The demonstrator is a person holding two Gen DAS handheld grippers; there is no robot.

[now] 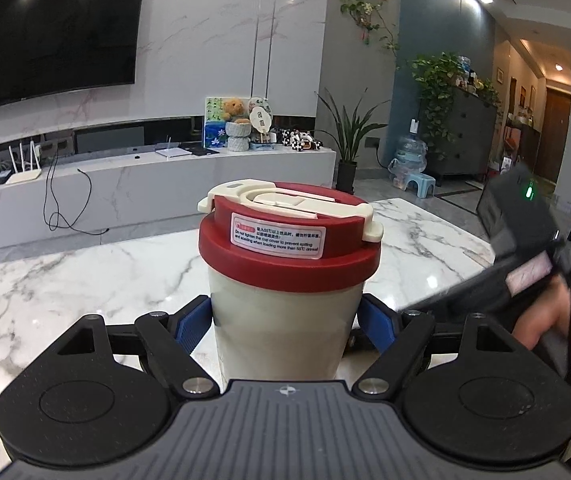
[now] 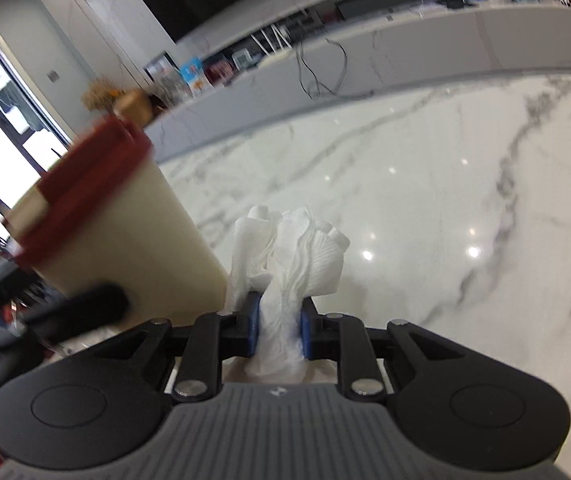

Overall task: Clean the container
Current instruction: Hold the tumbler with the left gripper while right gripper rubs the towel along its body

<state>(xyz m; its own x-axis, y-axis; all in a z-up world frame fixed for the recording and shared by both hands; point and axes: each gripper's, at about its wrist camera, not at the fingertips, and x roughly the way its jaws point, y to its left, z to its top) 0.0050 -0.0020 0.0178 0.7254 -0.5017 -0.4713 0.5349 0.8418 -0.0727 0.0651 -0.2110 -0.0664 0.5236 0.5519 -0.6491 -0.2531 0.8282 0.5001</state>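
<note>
My left gripper clamps the cup upright — my right gripper pinches a crumpled tissue just beside it.

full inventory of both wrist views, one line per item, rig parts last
cup: 1, cream body, clamped upright between the left fingers above the table
lid: 1, red with cream flip latch and a white warning sticker, closed on the cup
paper towel: 1, white, bunched, pinched between the right fingers next to the cup
marble table: 1, white with grey veins, beneath both grippers
TV: 1, black, on the wall behind
TV bench: 1, white marble, below the TV, carrying a router, a teddy bear and small decor
potted plants: several, green, right of the bench
water jug: 1, blue, on the floor
left gripper: 1, black, blue pads
right gripper: 1, black, blue pads
</note>
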